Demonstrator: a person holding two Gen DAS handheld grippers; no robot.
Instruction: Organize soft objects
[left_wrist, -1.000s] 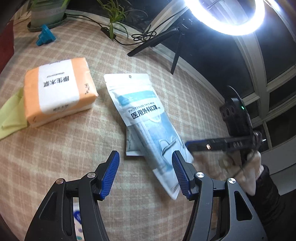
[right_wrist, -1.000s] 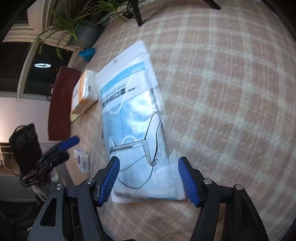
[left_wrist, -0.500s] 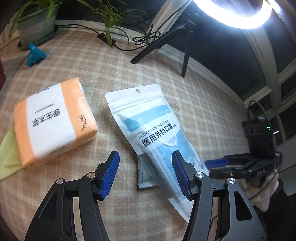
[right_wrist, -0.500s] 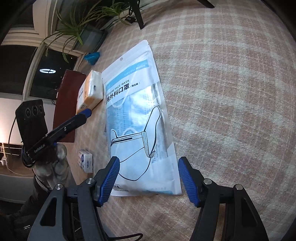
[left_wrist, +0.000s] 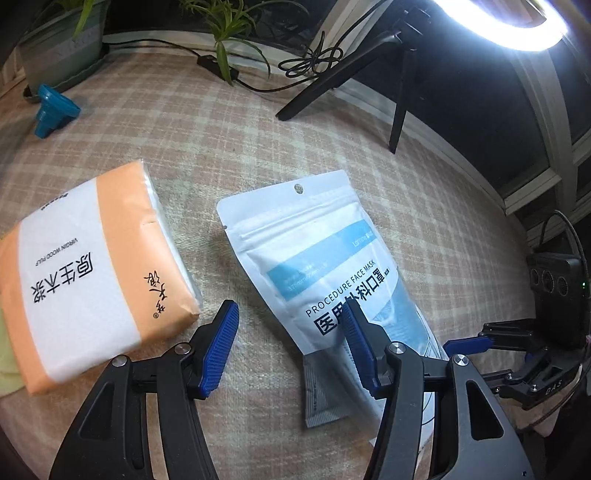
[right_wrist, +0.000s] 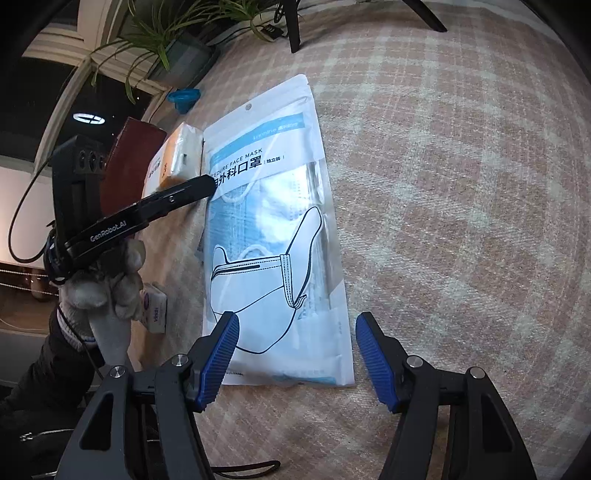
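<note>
A white and blue face mask bag lies flat on the checked cloth, over a smaller grey packet. An orange and white tissue pack lies to its left. My left gripper is open and empty, low over the gap between pack and bag. My right gripper is open and empty at the bag's near end. The left gripper's finger reaches the bag's top left edge in the right wrist view. The tissue pack shows there too.
A small white tissue packet lies by the gloved hand. A blue plastic piece, a potted plant, a cable and a ring light tripod stand at the far edge. A green cloth sticks out under the tissue pack.
My left gripper has moved forward and lower toward the tissue pack and the bag. My right gripper has drawn back a little; the bag lies flat and still. Both stay open.
</note>
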